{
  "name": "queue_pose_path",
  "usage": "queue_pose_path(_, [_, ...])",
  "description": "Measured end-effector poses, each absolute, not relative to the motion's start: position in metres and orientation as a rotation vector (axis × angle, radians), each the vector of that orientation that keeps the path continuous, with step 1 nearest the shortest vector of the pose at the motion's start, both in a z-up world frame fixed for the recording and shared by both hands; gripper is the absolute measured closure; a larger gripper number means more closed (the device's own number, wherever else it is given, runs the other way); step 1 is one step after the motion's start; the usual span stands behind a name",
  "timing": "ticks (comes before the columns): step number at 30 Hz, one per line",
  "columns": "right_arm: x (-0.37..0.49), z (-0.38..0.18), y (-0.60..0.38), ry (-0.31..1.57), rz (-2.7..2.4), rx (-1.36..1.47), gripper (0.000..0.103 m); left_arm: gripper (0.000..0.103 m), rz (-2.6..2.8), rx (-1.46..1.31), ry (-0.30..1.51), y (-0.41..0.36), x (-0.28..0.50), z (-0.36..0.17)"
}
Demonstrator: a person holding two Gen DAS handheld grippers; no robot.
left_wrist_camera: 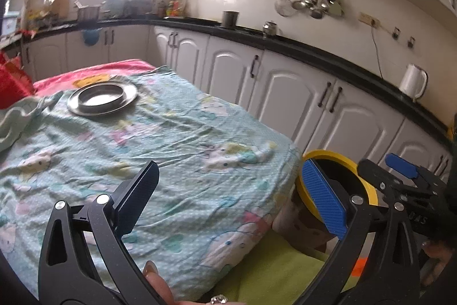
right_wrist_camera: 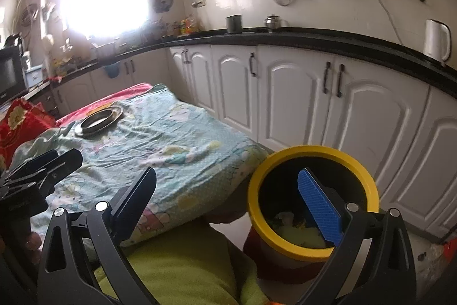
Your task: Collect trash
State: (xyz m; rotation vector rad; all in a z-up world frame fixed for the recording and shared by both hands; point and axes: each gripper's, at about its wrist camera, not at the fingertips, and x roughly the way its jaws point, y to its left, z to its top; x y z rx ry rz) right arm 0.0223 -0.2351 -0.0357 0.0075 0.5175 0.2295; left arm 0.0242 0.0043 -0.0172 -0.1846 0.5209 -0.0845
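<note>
At the far left a red patterned cushion (right_wrist_camera: 20, 119) lies beside the table; on the far end of the teal cartoon-print cloth (left_wrist_camera: 171, 150) sits a steel plate (left_wrist_camera: 102, 97) with a shallow bowl at its centre, apparently bare; the cloth itself, wrinkled and soft, shows no loose litter that I can make out in either view. Over its near part the left gripper (left_wrist_camera: 231, 196) hangs with its fingers spread wide and nothing between them. To the right, off the near right corner of the table, stands the yellow-rimmed bin (right_wrist_camera: 312, 159), set lower than the tabletop; inside it lies the trash (right_wrist_camera: 288, 222), pale crumpled scraps and greenish bits at the bottom. Just above the bin's mouth is the right gripper (right_wrist_camera: 228, 199), likewise released and empty, its blue pad (right_wrist_camera: 320, 207) overlapping the opening. Along the far right runs the black counter (right_wrist_camera: 314, 40) with a white kettle (right_wrist_camera: 437, 40).

Judging by its look, the trash is light, limp and easily crushed, so it needs only a gentle pinch across a crumpled fold; thin pieces could slip from flat pads or snag the cloth. The collecting appears largely done; any piece left would be on the table, out of view.
</note>
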Motion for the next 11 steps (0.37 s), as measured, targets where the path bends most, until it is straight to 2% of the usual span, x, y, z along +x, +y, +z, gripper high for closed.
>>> queue_pose_path(5, [0.042,-0.014,-0.164,0.524,0.4,-0.086,0.006,0.011,0.164,-0.279,0.553,0.105,0.004,-0.018])
queue_pose_path(8, [0.043,-0.008,-0.079,0.526,0.621,-0.176,0.006,0.011,0.44,-0.276,0.593,0.184,-0.019,-0.029])
queue_pose_path(11, [0.044,-0.023,0.022,0.622,0.833,-0.199,0.006,0.011,0.715,-0.346,0.668,0.276,-0.047,-0.051])
